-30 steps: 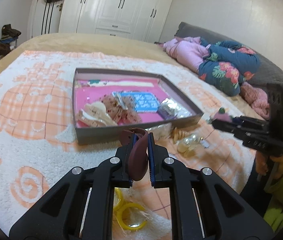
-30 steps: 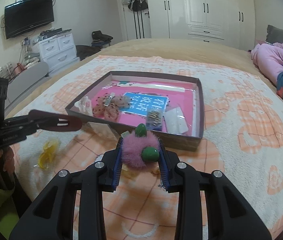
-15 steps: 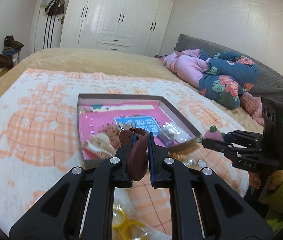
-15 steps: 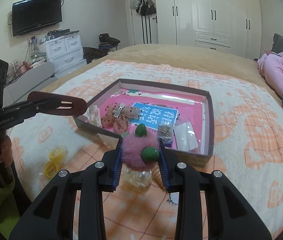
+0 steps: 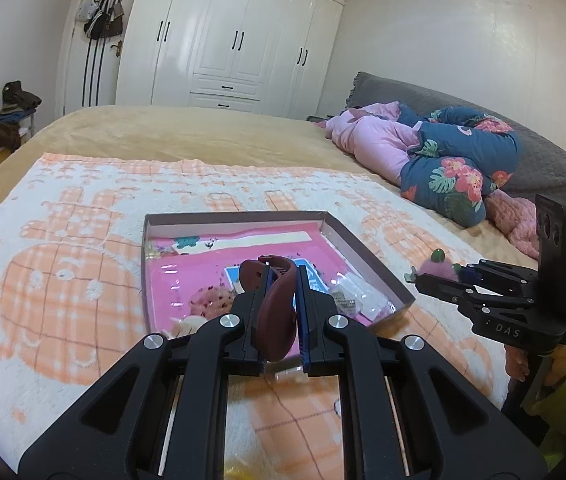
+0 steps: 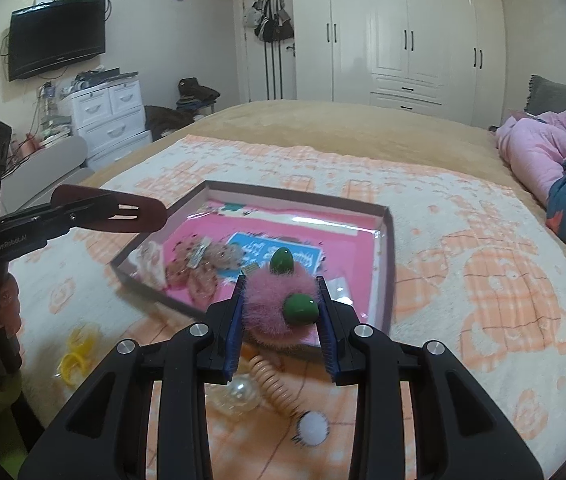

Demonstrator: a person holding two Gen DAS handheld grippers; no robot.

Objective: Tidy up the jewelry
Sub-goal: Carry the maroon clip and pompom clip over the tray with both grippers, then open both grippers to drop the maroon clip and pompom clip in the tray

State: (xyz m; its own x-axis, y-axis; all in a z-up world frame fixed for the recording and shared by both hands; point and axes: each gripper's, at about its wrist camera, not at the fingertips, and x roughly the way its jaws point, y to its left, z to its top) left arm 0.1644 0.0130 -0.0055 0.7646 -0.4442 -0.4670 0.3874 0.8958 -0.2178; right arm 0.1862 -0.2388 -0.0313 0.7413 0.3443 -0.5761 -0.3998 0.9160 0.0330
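Fleecy orange-checked blanket (image 6: 483, 280); on it, at twelve o'clock, shallow cardboard box (image 6: 387, 248), glossy pink inside. Right gripper (image 6: 281, 312) clamped on fuzzy pink pom-pom (image 6: 267, 300), probably green-beaded. Left gripper (image 5: 283, 308) pinched tight on smooth maroon hair clip (image 5: 277, 312).

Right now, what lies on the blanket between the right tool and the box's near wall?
In the right wrist view, below the right tool: a peach coil hair tie reaching toward the box, beside a clear bauble.
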